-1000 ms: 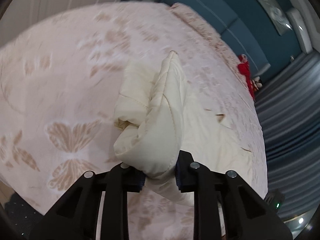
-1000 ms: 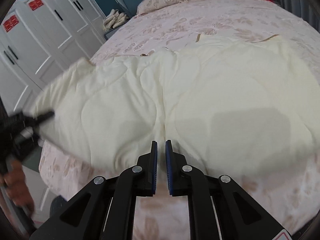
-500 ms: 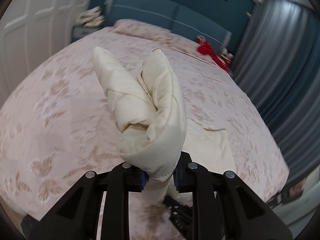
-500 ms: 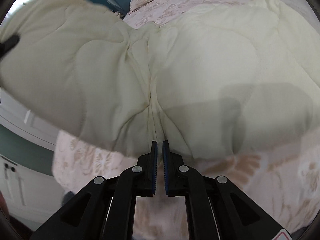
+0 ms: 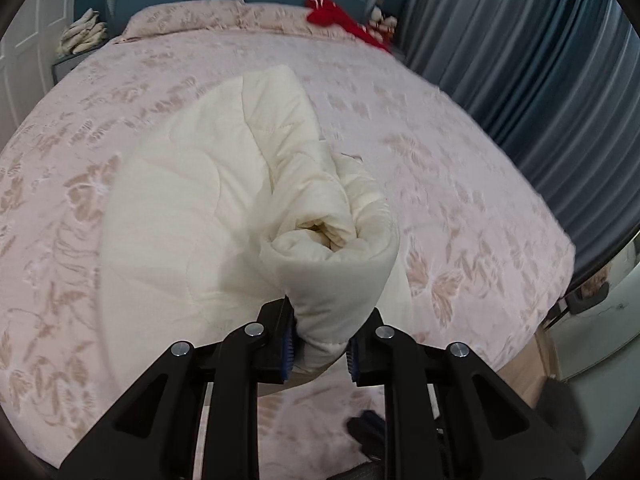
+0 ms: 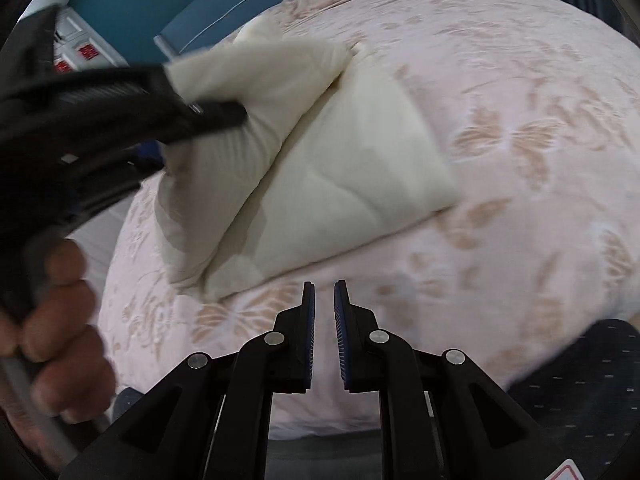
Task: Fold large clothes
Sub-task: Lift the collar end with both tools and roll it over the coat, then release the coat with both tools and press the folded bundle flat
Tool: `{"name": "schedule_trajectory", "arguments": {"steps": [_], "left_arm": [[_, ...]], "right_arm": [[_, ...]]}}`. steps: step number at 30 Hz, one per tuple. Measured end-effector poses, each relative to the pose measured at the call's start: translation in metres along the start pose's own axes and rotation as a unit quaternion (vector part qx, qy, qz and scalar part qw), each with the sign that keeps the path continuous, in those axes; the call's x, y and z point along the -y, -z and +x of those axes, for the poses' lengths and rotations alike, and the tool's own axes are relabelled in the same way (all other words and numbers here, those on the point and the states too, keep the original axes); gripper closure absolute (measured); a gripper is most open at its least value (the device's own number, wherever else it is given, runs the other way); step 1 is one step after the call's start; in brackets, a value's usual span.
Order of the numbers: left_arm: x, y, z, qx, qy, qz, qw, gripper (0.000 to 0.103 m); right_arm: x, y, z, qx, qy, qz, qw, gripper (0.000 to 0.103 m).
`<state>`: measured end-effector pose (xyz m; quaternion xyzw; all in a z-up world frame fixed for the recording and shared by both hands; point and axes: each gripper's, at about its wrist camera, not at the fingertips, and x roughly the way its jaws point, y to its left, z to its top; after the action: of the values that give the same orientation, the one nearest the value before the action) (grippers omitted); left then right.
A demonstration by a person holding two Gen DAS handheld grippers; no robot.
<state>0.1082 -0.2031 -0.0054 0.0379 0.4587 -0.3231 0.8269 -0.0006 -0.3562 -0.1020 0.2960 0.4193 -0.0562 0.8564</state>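
One cream quilt (image 5: 192, 208), two tools, one bed (image 5: 460, 184)

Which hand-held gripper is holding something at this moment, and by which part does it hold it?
The left hand-held gripper pinches the cream quilted garment by a bunched, rolled-up edge. The right hand-held gripper is opening with nothing between its jaws.

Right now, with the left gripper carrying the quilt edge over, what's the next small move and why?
Probably lower the left gripper and lay the bunched cream quilt edge onto the half lying flat on the bed. The fold is still lifted, and the right gripper is empty, its jaws opening, so it can't help yet.
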Motion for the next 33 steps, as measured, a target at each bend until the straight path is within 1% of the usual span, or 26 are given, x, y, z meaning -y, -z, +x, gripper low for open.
{"name": "schedule_trajectory", "arguments": {"steps": [3, 5, 7, 8, 10, 11, 12, 13, 14, 15, 16, 17, 19, 20, 21, 24, 26, 29, 30, 31, 32, 33], "left_arm": [[0.006, 0.003, 0.016, -0.017, 0.001, -0.009, 0.9998, 0.085], [0.002, 0.005, 0.030, -0.043, 0.018, -0.035, 0.9983, 0.085], [-0.003, 0.006, 0.033, -0.052, 0.027, -0.053, 0.9968, 0.085], [-0.004, 0.005, 0.027, -0.046, 0.029, -0.058, 0.9969, 0.083], [-0.007, 0.003, 0.012, -0.027, 0.038, -0.062, 0.9970, 0.075], [-0.009, 0.001, -0.003, -0.010, 0.053, -0.067, 0.9963, 0.066], [-0.011, 0.001, -0.012, 0.000, 0.068, -0.072, 0.9952, 0.055], [-0.015, 0.000, -0.026, 0.013, 0.092, -0.079, 0.9925, 0.049], [-0.021, 0.001, -0.044, 0.029, 0.128, -0.094, 0.9869, 0.038], [-0.026, 0.002, -0.057, 0.040, 0.144, -0.108, 0.9829, 0.031], [-0.029, 0.004, -0.066, 0.050, 0.148, -0.116, 0.9809, 0.029], [-0.035, 0.006, -0.081, 0.068, 0.144, -0.123, 0.9794, 0.029], [-0.042, 0.004, -0.094, 0.077, 0.109, -0.123, 0.9834, 0.029], [-0.050, 0.002, -0.097, 0.073, 0.075, -0.127, 0.9864, 0.029], [-0.057, 0.000, -0.097, 0.070, 0.056, -0.132, 0.9871, 0.029], [-0.082, -0.001, -0.096, 0.061, 0.017, -0.162, 0.9847, 0.030], [-0.098, -0.002, -0.096, 0.061, -0.001, -0.178, 0.9822, 0.031], [-0.107, -0.004, -0.099, 0.063, -0.032, -0.172, 0.9826, 0.032], [-0.109, -0.005, -0.099, 0.061, -0.045, -0.169, 0.9827, 0.033], [-0.110, -0.007, -0.099, 0.061, -0.052, -0.165, 0.9830, 0.034], [-0.111, -0.009, -0.098, 0.059, -0.057, -0.161, 0.9835, 0.034], [-0.110, -0.013, -0.096, 0.058, -0.063, -0.158, 0.9838, 0.035]], "right_arm": [[0.013, 0.003, -0.005, 0.000, 0.014, 0.007, 1.000, 0.090], [0.022, 0.005, -0.009, -0.002, 0.022, 0.016, 1.000, 0.090], [0.028, 0.004, -0.014, -0.002, 0.024, 0.021, 0.999, 0.090], [0.030, 0.002, -0.019, 0.003, 0.025, 0.021, 0.999, 0.090], [0.034, -0.003, -0.028, 0.015, 0.030, 0.014, 0.999, 0.089], [0.032, -0.007, -0.033, 0.023, 0.030, 0.009, 0.999, 0.088], [0.028, -0.012, -0.040, 0.033, 0.029, 0.003, 0.999, 0.083], [0.023, -0.018, -0.046, 0.044, 0.023, -0.004, 0.999, 0.070], [0.020, -0.022, -0.050, 0.051, 0.020, -0.009, 0.998, 0.055], [0.012, -0.029, -0.056, 0.065, 0.016, -0.017, 0.998, 0.049], [0.006, -0.034, -0.060, 0.076, 0.012, -0.023, 0.997, 0.045], [-0.003, -0.043, -0.064, 0.089, 0.006, -0.034, 0.995, 0.042], [-0.014, -0.059, -0.066, 0.099, -0.002, -0.049, 0.994, 0.039], [-0.024, -0.069, -0.065, 0.105, -0.006, -0.059, 0.993, 0.038], [-0.031, -0.076, -0.064, 0.110, -0.008, -0.066, 0.992, 0.038], [-0.052, -0.103, -0.055, 0.120, -0.005, -0.090, 0.989, 0.035], [-0.058, -0.113, -0.046, 0.113, -0.003, -0.094, 0.989, 0.035], [-0.065, -0.127, -0.028, 0.089, 0.002, -0.085, 0.992, 0.036], [-0.066, -0.131, -0.020, 0.078, 0.002, -0.081, 0.994, 0.038], [-0.067, -0.131, -0.015, 0.071, 0.003, -0.079, 0.994, 0.050], [-0.067, -0.129, -0.012, 0.064, 0.000, -0.077, 0.995, 0.068], [-0.067, -0.129, -0.006, 0.052, -0.002, -0.075, 0.996, 0.070]]}}
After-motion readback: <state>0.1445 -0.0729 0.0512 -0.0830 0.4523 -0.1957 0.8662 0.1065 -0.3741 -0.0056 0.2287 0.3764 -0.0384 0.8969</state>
